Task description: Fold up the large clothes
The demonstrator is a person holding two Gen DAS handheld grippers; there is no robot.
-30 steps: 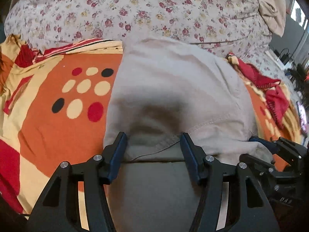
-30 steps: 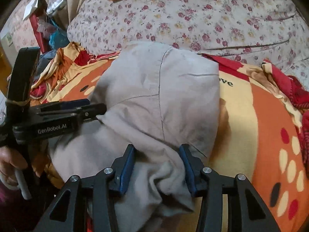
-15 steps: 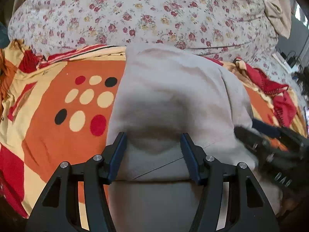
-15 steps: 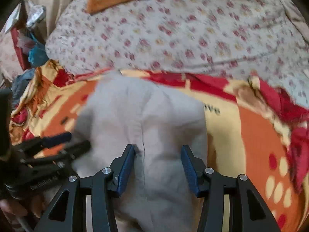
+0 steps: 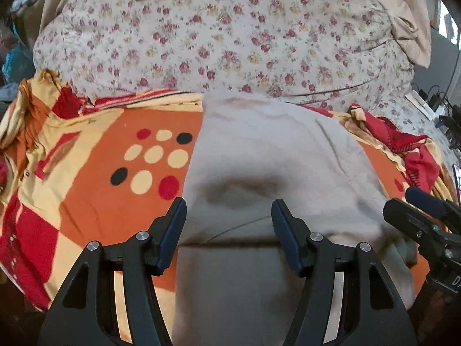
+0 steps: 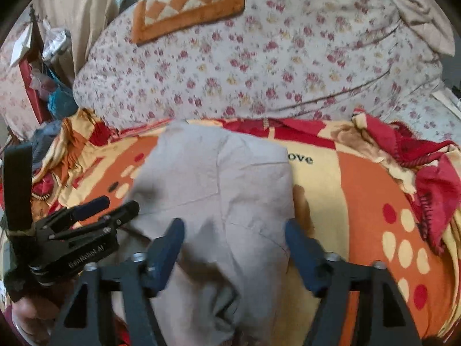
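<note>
A grey-beige garment (image 5: pixel 268 150) lies folded on an orange, yellow and red blanket (image 5: pixel 95 216) on a bed. My left gripper (image 5: pixel 228 206) hovers over the garment's near fold, open, its pads off the cloth. From the right wrist the same garment (image 6: pixel 219 178) shows with a seam down its middle. My right gripper (image 6: pixel 234 225) is over its near end. Its jaws are opening and stand wide, with cloth below them but not pinched. The left gripper (image 6: pixel 115 204) sits at the garment's left edge, held by a hand (image 6: pixel 26 311). The right gripper (image 5: pixel 409 201) shows at the right.
A bulky floral quilt (image 5: pixel 230 43) rises behind the blanket, with an orange-bordered checked mat (image 6: pixel 190 3) on top. Crumpled red cloth (image 5: pixel 417 161) lies at the blanket's right edge. Cables and a charger (image 5: pixel 432 101) are at the far right. Bags (image 6: pixel 57 98) are piled at the left.
Both grippers have lifted and tipped up, so more quilt shows. The right jaws have spread and let go of the bunched cloth. The garment now lies flatter.
</note>
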